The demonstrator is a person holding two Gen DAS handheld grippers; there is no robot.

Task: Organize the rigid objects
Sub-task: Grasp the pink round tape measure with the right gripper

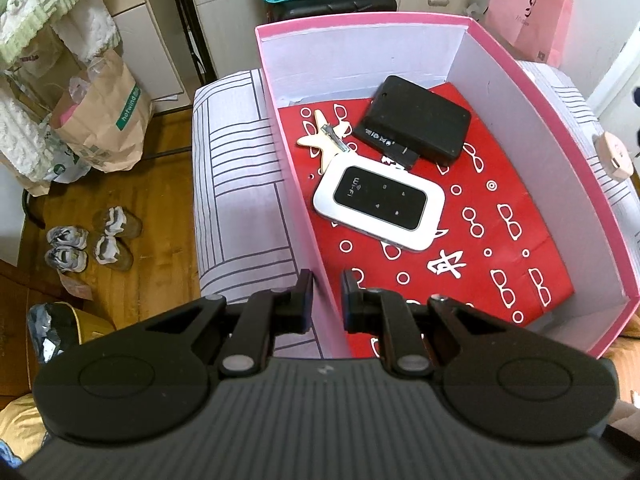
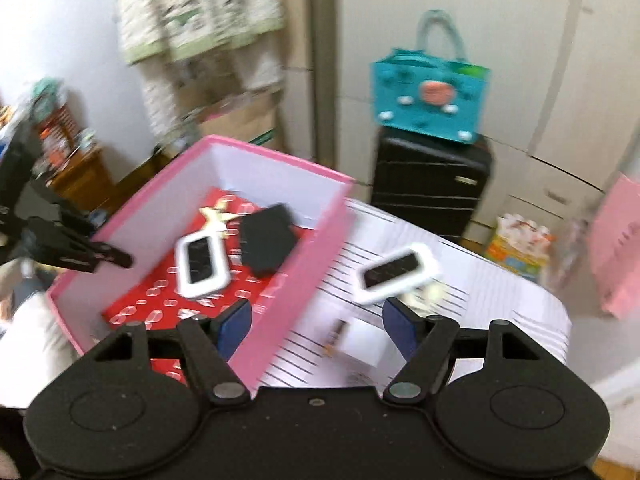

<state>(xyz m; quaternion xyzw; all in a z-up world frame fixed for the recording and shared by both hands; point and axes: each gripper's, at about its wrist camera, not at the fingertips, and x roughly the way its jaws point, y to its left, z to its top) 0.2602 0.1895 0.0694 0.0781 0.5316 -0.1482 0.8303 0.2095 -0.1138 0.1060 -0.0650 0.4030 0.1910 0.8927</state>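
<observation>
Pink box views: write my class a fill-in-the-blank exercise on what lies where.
The pink box is lined with ___ paper.
Inside lie a white Wi-Fi device, a black device and a ___-shaped wooden piece.
The left tongs are shut on a wall of the pink ___.
A second white device lies ___ the box, before the open right tongs.
Missing: red; star; box; outside.

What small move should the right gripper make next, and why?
Probably it should reach toward the second white Wi-Fi device on the striped surface and straddle it. The right gripper is open and empty, the pink box already holds one such device, and this one lies outside. The view is blurred.
</observation>
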